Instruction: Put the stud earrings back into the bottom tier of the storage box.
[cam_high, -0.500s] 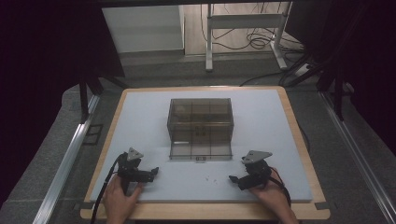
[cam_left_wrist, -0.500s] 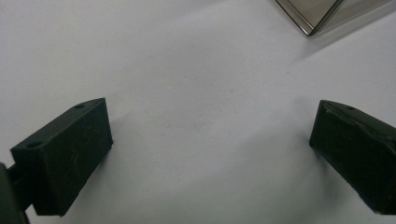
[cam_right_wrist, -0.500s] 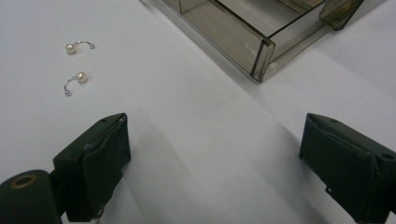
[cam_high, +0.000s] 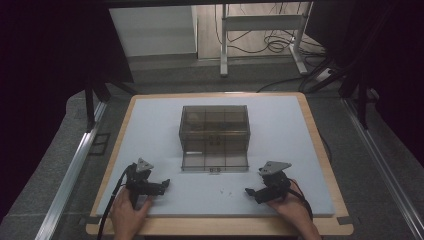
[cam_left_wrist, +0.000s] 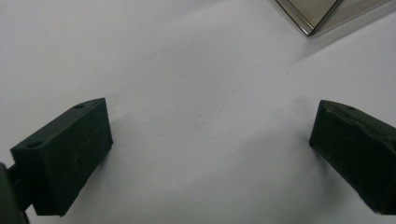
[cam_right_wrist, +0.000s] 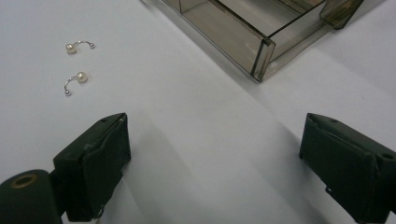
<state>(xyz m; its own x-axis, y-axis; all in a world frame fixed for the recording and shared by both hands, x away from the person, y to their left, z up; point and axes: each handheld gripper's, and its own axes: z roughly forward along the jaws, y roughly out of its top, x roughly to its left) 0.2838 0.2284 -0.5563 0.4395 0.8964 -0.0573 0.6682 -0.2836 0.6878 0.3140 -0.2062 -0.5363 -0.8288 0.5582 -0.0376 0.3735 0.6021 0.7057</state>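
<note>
A smoky see-through organiser box (cam_high: 215, 122) stands in the middle of the white mat, its compartment drawer (cam_high: 215, 161) pulled out toward me. Two small pearl earrings (cam_right_wrist: 77, 45) (cam_right_wrist: 76, 80) on curved silver hooks lie on the mat, to the upper left in the right gripper view; from above they are tiny specks (cam_high: 226, 190) between the grippers. My right gripper (cam_right_wrist: 212, 154) is open just above the mat, with the drawer's corner (cam_right_wrist: 259, 56) ahead of it. My left gripper (cam_left_wrist: 210, 144) is also open with nothing between its fingers, pointing at the mat near a corner of the box (cam_left_wrist: 313, 18).
The white mat (cam_high: 150, 120) lies on a wooden board (cam_high: 320, 145) with grey floor around it. Metal rails (cam_high: 75, 165) run along both sides. A white stand and loose cables (cam_high: 270, 40) sit beyond the far edge.
</note>
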